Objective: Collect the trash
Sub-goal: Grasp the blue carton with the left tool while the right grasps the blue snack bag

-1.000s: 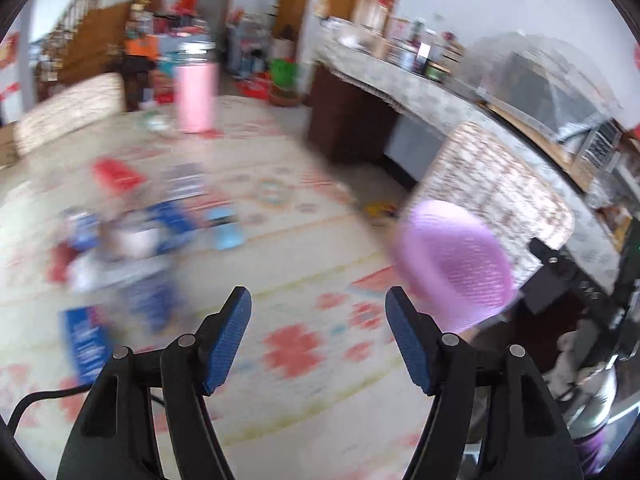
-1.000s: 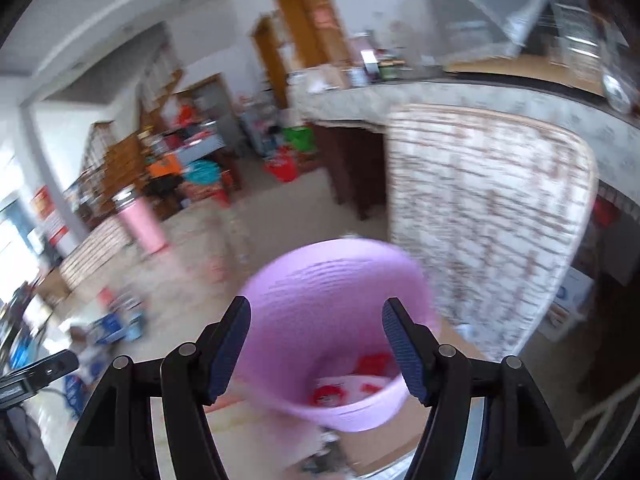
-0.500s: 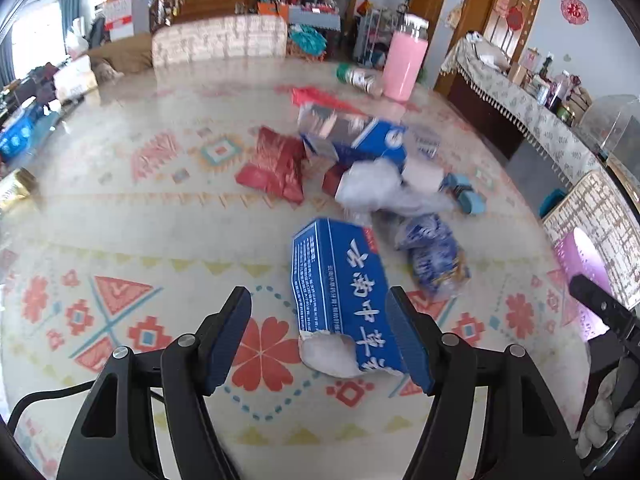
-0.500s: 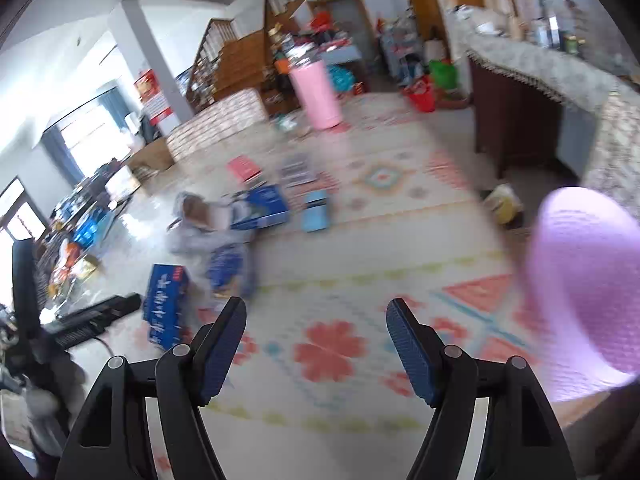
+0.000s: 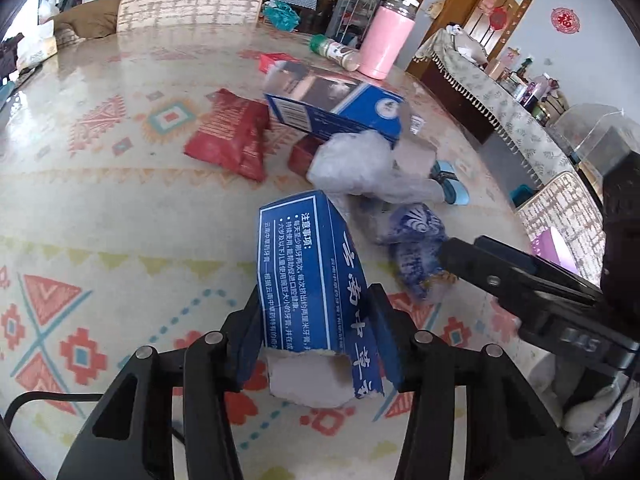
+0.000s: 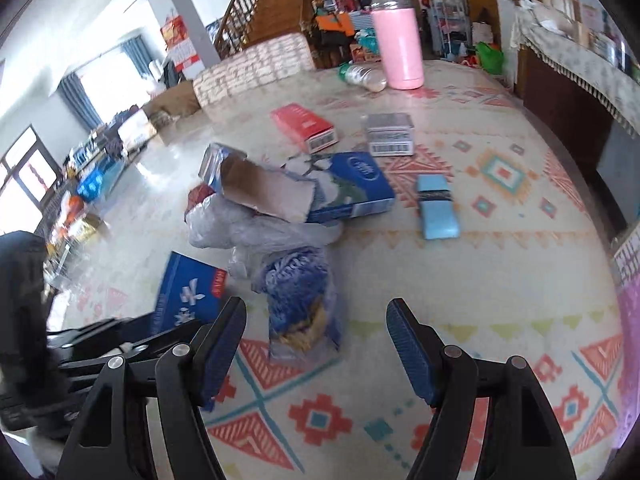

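Now the left gripper [image 5: 314,336] is closing its jaws on the blue toothpaste box [image 5: 316,292], which lies on the patterned table [image 5: 120,208] with both pads against its sides. Just beside it, the right gripper [image 6: 316,344] hangs wide open above a crumpled blue bag [image 6: 300,304], touching nothing.

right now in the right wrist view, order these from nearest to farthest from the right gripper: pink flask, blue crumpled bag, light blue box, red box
1. blue crumpled bag, just ahead of the right gripper, toward its left finger
2. light blue box, ahead to the right
3. red box, mid-table, left of centre
4. pink flask, upright at the far edge
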`<state>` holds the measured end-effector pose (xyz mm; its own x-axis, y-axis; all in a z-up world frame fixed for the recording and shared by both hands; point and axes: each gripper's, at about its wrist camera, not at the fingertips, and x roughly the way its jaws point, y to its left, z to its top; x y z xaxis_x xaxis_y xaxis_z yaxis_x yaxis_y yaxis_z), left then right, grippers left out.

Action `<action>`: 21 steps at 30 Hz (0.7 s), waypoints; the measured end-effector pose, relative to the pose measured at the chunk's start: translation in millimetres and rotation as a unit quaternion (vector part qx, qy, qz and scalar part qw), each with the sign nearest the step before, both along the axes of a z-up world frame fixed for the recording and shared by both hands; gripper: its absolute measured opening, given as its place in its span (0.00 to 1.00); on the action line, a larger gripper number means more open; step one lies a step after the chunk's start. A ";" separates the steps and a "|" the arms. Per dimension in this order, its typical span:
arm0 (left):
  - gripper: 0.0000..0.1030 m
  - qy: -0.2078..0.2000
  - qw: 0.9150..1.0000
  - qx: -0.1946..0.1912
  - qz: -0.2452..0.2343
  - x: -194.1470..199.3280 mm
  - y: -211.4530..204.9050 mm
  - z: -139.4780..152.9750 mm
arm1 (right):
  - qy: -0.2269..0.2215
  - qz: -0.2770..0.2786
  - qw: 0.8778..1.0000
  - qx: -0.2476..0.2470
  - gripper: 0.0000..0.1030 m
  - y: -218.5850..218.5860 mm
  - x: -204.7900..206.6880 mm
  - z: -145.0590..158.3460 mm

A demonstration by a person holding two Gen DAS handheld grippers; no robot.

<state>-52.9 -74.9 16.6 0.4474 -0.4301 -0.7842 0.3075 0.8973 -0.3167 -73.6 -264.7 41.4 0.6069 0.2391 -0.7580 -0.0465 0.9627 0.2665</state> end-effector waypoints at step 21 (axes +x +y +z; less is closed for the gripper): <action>0.28 0.003 1.000 0.004 0.012 0.4 -2.6 5.2 | 0.011 -0.014 1.000 -0.011 0.42 -12.8 -12.5 -5.0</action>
<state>-52.5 -77.5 21.8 0.4530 -0.4120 -0.7906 0.2833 0.9074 -0.3105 -86.1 -277.5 36.4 0.5963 0.2047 -0.7763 -0.0132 0.9693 0.2455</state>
